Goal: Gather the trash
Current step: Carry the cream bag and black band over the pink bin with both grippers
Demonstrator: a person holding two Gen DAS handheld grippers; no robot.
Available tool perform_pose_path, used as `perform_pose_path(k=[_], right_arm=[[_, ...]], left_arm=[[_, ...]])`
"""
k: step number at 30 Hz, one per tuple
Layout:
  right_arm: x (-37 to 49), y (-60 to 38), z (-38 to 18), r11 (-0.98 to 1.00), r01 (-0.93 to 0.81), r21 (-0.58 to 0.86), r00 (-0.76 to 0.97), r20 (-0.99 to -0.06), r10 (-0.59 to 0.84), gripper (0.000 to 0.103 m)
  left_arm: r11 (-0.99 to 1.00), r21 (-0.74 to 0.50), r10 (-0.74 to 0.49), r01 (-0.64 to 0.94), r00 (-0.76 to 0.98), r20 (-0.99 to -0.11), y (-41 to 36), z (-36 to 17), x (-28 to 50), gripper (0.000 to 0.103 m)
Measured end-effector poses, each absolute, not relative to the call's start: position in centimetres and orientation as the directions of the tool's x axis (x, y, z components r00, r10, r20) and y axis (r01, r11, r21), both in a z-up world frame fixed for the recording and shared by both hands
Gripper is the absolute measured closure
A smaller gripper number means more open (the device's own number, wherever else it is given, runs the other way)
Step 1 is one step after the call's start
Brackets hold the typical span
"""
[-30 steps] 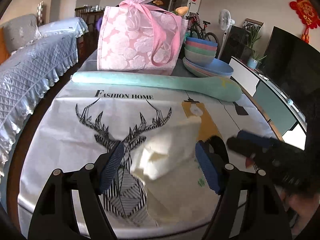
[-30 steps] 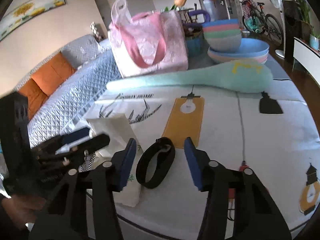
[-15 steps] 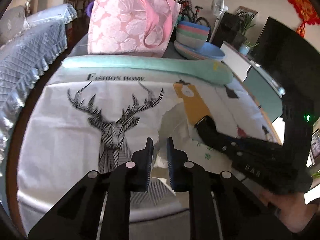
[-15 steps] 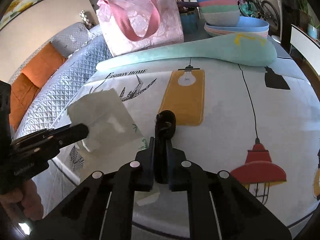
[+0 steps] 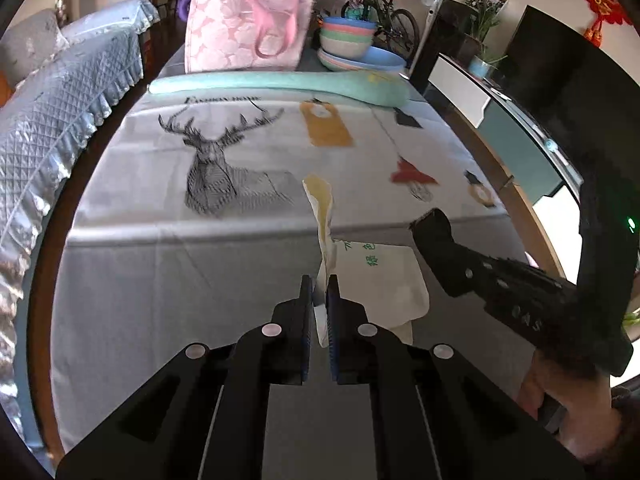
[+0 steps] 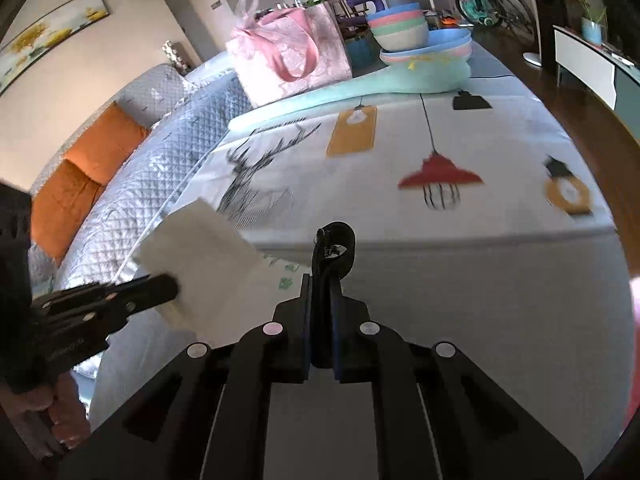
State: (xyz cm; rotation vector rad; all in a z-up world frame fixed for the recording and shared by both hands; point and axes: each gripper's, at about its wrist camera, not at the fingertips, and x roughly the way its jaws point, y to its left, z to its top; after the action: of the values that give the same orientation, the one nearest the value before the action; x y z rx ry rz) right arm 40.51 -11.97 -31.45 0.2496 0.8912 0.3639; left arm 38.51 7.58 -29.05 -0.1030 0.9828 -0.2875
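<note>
The left gripper (image 5: pixel 319 294) is pinching a creased, cream-white paper bag (image 5: pixel 384 280) with green print, holding it off the tabletop's (image 5: pixel 140 184) near edge. The right gripper (image 6: pixel 320 292) is clamping a black, flattened band (image 6: pixel 334 248) beside it.
</note>
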Motion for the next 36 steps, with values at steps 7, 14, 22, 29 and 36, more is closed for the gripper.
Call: perform_pose_path(k=[7,14,22,29,36], right_arm=[[32.6,-13.9,-28.4,0.901,-0.203,0.383,0.582,-0.693,0.426,0.095],[26.7,-16.1,-25.7,0.886,-0.183,0.427,0.601,-0.665,0.444,0.095],[20.9,-18.3,-23.0,0.881,-0.170,0.441,0.672,-0.602,0.431,0.094],[17.6,-20.7,-20.3,0.873,-0.179,0.454,0.708,-0.557,0.435,0.094],[14.5,-22.9,-17.2,0.872,-0.212,0.440,0.732,-0.520,0.441,0.093]], left_arm=[[0.948,-0.234,-0.314,0.217,0.511,-0.800,4.6,-26.4,31.7,0.096],[0.934,-0.299,-0.358,0.197,0.536,-0.765,3.1,-23.3,24.5,0.096],[0.947,-0.285,-0.319,0.151,0.569,-0.758,2.4,-21.4,17.9,0.096],[0.957,-0.234,-0.289,0.171,0.618,-0.731,0.3,-18.1,14.9,0.096],[0.941,-0.224,-0.337,0.255,0.637,-0.693,-2.8,-13.9,13.7,0.096]])
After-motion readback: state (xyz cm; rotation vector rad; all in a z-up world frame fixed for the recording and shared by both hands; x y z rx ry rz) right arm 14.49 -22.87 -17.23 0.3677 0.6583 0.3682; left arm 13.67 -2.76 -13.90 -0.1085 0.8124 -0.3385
